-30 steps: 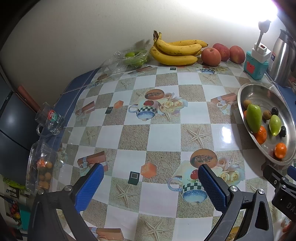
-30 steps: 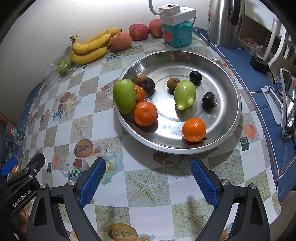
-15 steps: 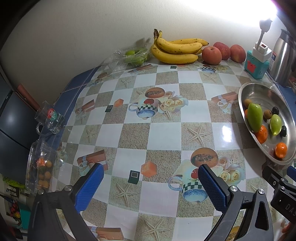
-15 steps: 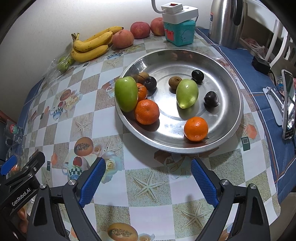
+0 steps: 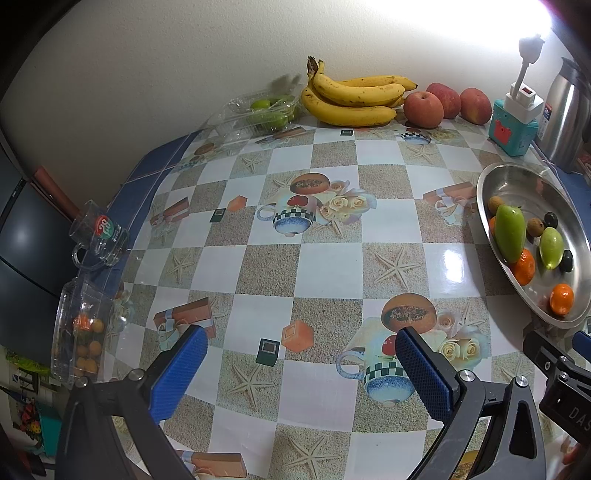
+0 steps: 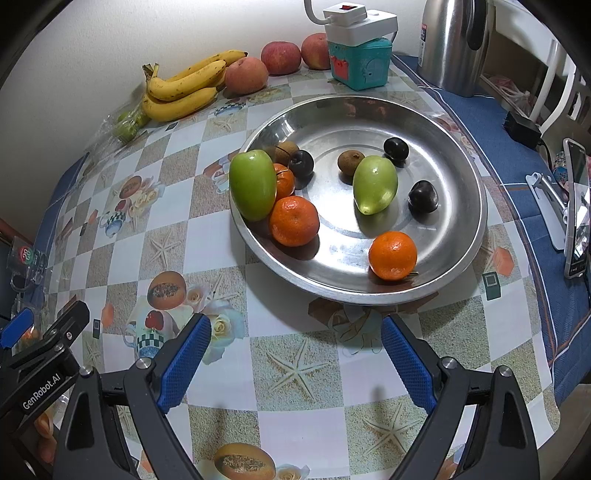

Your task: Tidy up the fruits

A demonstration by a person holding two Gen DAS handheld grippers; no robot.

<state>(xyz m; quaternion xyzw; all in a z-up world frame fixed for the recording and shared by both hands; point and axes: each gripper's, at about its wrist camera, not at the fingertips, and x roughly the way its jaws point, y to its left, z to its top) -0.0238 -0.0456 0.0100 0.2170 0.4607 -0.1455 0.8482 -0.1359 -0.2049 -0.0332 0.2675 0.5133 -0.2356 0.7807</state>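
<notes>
Steel tray [image 6: 469, 236] holds fruit; both tools gape empty.

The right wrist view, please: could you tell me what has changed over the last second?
The right tool has eased back a little from the tray, which now sits slightly lower in its view; in the left wrist view the left tool has also shifted slightly. Nothing was grasped or released. Both tools stay open and empty, and the fruit in the tray, the bananas and apples have not moved.

Bright indoor light, blown out on the wall [image 5: 461, 26] at upper right. Glare spots the tablecloth [image 5: 452, 258]. Fisheye edges curve darkly.
</notes>
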